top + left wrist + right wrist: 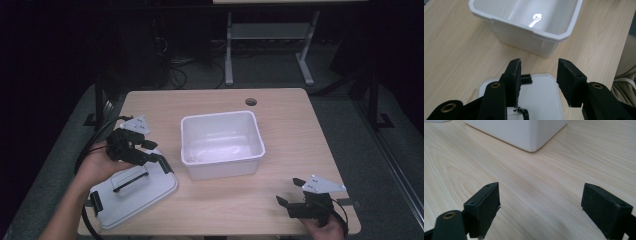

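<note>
Dim room, dark floor around one light wood table (280,200); I count two grippers, one lid, one tub.

Nearest me, at the table's front right corner, right gripper (292,192) sits low over bare wood, held by a hand (325,231). Its jaws stand wide apart with nothing between them. In the right gripper view I see wood grain between the jaws and a corner of the tub (524,135) beyond.

Front left: one white lid (135,192) lies flat on the table, its black handle (130,179) up, a black clip (96,203) on its near edge. Left gripper (157,152) hovers over the lid's far end, jaws parted moderately, gripping nothing. The left gripper view shows the lid's far clip (526,79) just beside one jaw; I cannot tell if they touch.

Mid-table: one white tub (222,165), open, empty, well apart from the right gripper and near the lid.

Farther: one round hole (251,102) in the tabletop, then a second table's grey legs (229,50) on the floor.
</note>
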